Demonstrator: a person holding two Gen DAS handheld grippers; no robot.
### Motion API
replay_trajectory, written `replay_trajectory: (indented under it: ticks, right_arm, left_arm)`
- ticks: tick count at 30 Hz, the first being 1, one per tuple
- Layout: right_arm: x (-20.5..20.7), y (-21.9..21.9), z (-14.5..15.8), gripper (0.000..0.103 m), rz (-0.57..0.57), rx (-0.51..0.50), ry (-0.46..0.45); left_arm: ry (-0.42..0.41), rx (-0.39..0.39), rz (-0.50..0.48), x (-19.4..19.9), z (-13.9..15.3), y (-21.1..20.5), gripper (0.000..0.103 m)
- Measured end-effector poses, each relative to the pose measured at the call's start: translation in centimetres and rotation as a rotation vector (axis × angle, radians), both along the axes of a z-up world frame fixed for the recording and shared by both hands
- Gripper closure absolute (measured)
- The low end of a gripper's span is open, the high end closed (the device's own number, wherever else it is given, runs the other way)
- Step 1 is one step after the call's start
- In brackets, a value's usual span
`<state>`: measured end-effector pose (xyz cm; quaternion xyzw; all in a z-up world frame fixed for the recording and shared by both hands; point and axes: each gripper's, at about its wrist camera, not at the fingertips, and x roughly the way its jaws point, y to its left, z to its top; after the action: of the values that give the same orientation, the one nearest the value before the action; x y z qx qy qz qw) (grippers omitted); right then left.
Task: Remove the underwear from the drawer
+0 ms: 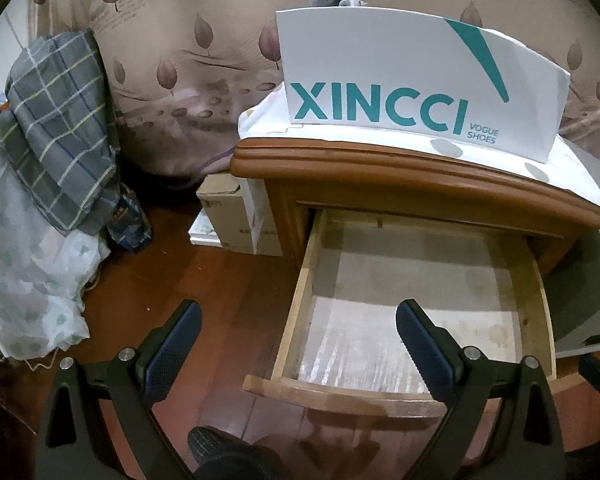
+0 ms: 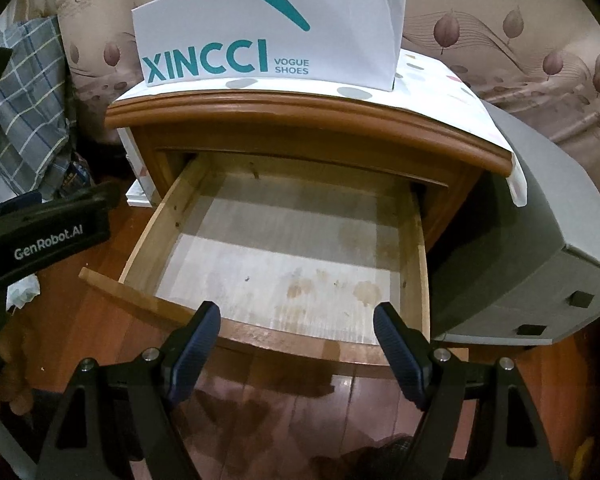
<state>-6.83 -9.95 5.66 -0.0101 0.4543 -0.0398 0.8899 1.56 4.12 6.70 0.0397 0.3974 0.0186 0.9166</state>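
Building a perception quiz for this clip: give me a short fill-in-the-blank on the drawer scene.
1. The drawer of the nightstand is pulled ____.
2. Inside the drawer, ____ underwear can be seen.
3. The white box on the nightstand reads ____ in teal letters.
4. The left claw and right claw both have their jaws ____.

Missing words: open; no; XINCCI; open
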Motion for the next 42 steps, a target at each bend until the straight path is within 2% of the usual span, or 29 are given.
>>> replay_trajectory:
  ticks: [25,42]
  right_arm:
    - [0.45,0.55,-0.46,0.022,0.021,-0.008,0.019]
    - [0.52,0.69,-0.75,0.022,0.029,-0.002,0.025]
  left_arm:
    - [0.035,-0.027,-0.013,0.58,-0.23,-0.23,0.006]
    - [0.022,-0.03,-0.019,0.47,-0.29,-0.26,0.004]
